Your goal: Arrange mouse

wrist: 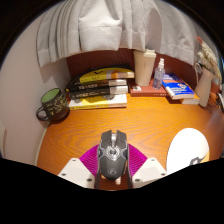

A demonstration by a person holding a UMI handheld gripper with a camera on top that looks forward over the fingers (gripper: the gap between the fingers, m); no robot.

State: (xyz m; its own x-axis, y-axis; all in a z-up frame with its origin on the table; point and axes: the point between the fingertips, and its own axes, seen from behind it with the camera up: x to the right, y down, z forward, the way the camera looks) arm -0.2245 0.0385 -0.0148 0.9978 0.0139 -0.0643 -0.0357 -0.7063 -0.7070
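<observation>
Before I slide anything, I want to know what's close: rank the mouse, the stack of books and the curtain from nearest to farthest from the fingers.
1. Mouse: between the open fingers.
2. Stack of books: beyond, toward the left, across the table.
3. Curtain: farthest, behind the books.

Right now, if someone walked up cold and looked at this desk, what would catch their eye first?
Most likely the dark grey mouse, lying on the wooden desk between the open fingers, with their magenta pads showing at either side. Beyond it, a stack of books sits below the curtain, with a green mug beside the stack. A white round object lies next to the mouse.
</observation>
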